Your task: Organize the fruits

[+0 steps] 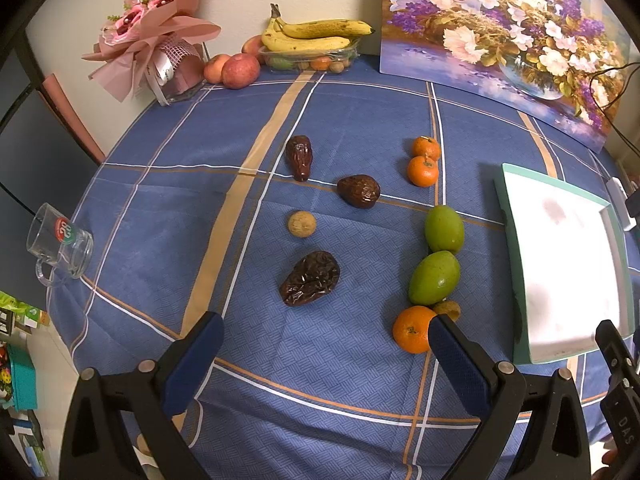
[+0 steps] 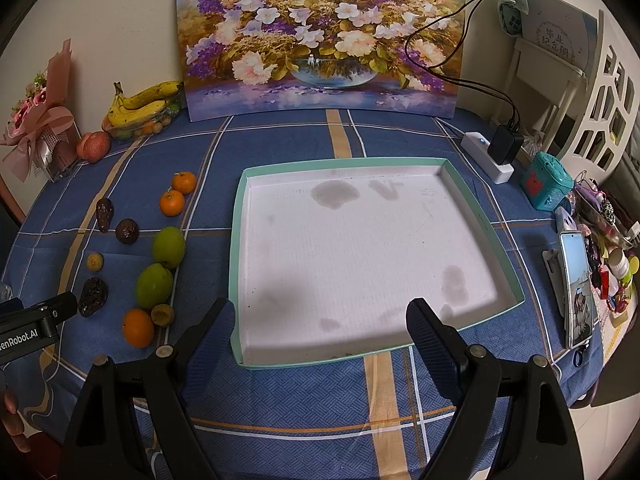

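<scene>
Both tongs, left tongs [image 1: 326, 342] and right tongs [image 2: 320, 326], gape wide and empty. No sorting appears begun: the tray [image 2: 239, 216] holds nothing. Left of the tray on the table [image 1: 360, 112] lie the fruits; the nearest orange [image 1: 412, 328] seems the likeliest first pick.
</scene>
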